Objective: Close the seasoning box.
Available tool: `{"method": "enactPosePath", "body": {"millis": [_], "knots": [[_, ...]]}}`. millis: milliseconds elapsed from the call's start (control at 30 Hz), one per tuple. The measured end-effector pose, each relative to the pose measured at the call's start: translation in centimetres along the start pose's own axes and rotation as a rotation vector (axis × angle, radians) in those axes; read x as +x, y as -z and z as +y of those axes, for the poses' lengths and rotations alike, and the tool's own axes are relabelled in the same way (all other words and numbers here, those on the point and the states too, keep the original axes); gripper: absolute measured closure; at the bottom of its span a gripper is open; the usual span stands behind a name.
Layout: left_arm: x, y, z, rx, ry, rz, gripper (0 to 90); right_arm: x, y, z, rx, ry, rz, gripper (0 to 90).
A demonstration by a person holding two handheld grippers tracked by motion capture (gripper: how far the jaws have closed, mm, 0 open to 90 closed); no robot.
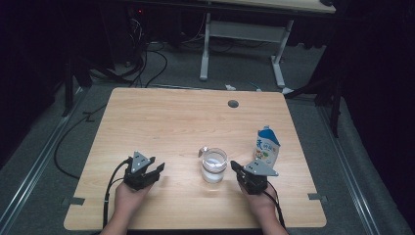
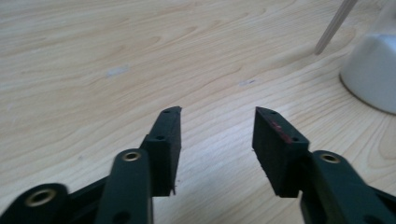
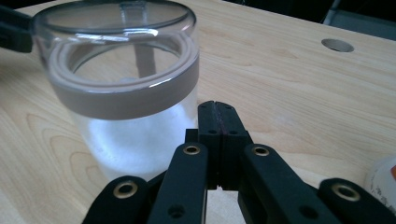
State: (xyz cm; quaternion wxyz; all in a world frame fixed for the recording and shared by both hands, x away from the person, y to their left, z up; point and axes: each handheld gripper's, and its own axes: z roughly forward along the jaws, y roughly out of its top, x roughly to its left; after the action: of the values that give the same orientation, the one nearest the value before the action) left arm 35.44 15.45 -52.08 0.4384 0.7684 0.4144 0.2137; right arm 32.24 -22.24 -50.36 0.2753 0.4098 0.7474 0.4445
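Clear round glass jar of white powder on pale woodgrain table; left gripper jaws apart, empty; right gripper jaws together, empty.

A dim lab: bare desk, floor cables (black curtains around).

A: Is there anything to read on the pouch?

B: It carries print, a blue top over a white face with small coloured marks, but in the high view it is too small and blurred to make out a single letter.

A: And the jar?

B: It bears no label or lettering that can be read, and neither does the table.
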Motion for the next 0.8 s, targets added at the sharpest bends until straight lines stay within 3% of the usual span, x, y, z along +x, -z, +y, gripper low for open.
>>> {"method": "enactPosePath", "body": {"millis": [200, 333, 800], "knots": [[0.4, 1.7, -0.6, -0.054, 0.006, 0.000, 48.9, 0.1, 0.0, 0.6, -0.006, 0.003, -0.009, 89.9], [0.7, 1.8, -1.2, -0.052, 0.017, -0.011, 49.1, 0.5, -0.1, 0.9, 0.001, 0.030, -0.003, 90.0], [1.2, 2.1, -1.5, -0.070, 0.040, -0.007, 49.5, 1.0, 0.0, 1.0, -0.006, 0.032, -0.001, 90.0]]}}
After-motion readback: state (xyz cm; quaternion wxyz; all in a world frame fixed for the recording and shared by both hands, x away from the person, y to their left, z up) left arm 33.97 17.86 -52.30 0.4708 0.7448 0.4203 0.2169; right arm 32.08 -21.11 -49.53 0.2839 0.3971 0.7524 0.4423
